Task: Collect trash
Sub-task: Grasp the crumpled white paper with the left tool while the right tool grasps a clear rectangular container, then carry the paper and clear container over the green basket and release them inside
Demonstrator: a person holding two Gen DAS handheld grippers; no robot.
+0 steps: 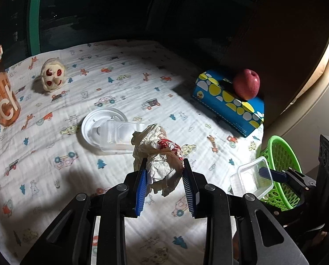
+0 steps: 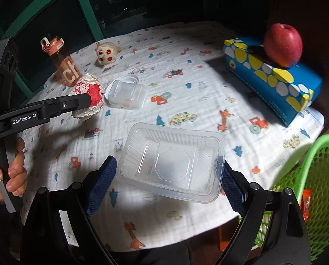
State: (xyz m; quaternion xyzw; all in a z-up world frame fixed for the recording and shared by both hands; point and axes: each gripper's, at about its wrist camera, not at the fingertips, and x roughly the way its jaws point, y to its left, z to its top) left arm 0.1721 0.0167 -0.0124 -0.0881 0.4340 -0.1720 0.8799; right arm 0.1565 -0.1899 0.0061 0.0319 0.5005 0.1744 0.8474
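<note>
- Crumpled white-and-red paper wrapper pinched in left gripper; clear rectangular plastic tray clamped widthwise in right gripper
- green mesh basket just beside right gripper, nearer it

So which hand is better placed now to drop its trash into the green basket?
Probably the right. The right gripper holds the clear plastic tray close beside the green basket, while the left gripper, shut on the crumpled paper wrapper, is farther from it over the table.
</note>
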